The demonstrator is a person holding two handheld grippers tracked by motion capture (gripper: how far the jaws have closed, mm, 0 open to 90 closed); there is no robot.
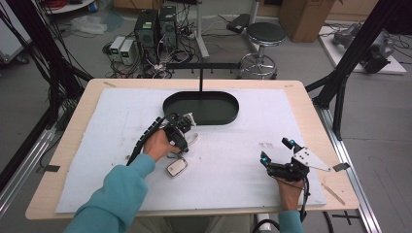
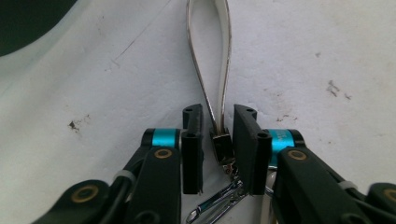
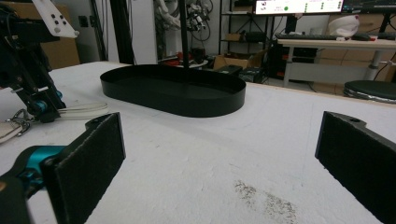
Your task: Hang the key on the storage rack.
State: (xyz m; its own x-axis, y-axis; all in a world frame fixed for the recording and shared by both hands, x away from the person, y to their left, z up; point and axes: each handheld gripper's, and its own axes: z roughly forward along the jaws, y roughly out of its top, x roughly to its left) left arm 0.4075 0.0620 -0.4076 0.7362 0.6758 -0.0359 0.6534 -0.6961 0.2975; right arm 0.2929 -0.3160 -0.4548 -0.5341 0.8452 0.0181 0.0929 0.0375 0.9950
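My left gripper pinches the strap loop, seen close up; my right gripper rests wide open, empty.

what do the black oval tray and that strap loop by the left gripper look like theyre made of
Black oval tray: probably thin painted metal, given its even matte black and crisp upright rim; plastic is possible. Strap loop: looks like white leather or faux leather, a flat band with smooth glossy edges, ending in a shiny metal clasp between the left gripper's jaws.
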